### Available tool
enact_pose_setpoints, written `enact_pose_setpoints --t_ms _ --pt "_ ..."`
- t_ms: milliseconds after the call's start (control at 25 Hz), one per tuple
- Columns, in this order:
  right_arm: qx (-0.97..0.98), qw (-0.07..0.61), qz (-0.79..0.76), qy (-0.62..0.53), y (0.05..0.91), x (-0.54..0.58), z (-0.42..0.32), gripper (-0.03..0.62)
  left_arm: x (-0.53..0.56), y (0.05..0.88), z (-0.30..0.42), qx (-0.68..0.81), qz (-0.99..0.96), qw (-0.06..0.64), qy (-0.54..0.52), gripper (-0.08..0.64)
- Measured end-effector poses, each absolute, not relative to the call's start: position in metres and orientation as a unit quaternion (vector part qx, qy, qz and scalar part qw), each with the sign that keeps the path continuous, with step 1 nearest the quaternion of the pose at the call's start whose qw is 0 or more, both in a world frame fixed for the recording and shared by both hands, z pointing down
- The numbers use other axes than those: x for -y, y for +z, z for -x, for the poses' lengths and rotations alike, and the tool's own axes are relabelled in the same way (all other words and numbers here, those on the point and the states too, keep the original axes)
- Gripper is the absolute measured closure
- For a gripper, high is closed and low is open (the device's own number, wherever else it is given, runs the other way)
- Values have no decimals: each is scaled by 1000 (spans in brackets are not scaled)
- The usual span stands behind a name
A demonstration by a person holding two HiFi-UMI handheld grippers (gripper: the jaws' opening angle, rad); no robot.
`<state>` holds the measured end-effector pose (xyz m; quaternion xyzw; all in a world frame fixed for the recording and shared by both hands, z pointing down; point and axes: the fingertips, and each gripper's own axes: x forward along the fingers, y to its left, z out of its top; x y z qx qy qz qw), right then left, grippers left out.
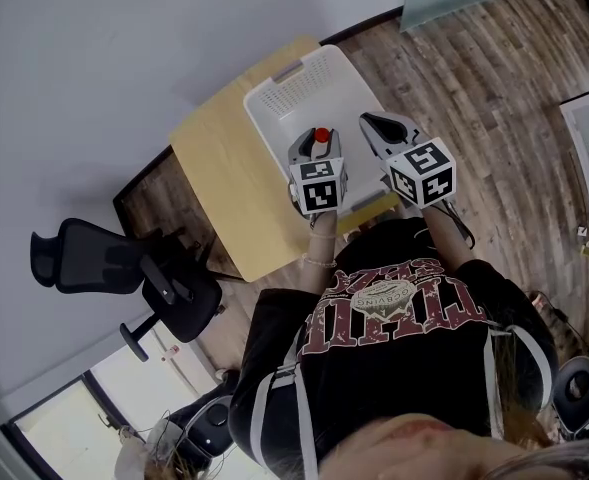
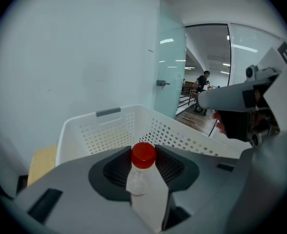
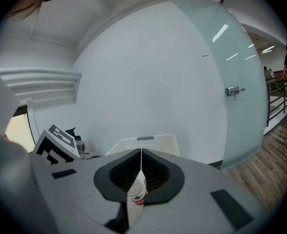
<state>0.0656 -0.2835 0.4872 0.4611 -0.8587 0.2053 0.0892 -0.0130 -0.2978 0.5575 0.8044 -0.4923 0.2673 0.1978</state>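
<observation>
Both grippers hang side by side over a white perforated basket (image 1: 274, 96) that stands on a light wooden table (image 1: 214, 173). My left gripper (image 1: 317, 143) is shut on a clear bottle with a red cap (image 2: 143, 155); the cap pokes up between the jaws, above the basket (image 2: 99, 130). My right gripper (image 1: 376, 125) is shut on a small white item with a red and green label (image 3: 138, 194), and its jaw tips meet above that item. The right gripper's body (image 2: 240, 99) shows in the left gripper view. The basket (image 3: 148, 143) lies just beyond the right jaws.
A black office chair (image 1: 124, 268) stands left of the table by the white wall. Wood floor (image 1: 494, 78) runs to the right, with a frosted glass door (image 3: 245, 96) and people far off down the hallway (image 2: 201, 84).
</observation>
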Motion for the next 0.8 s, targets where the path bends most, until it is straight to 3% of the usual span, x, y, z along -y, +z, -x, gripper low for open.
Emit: enact_pose_setpoints --t_ms 800 --pt "869 86 -447 195 479 273 -47 574 282 504 21 480 -829 167 234 365"
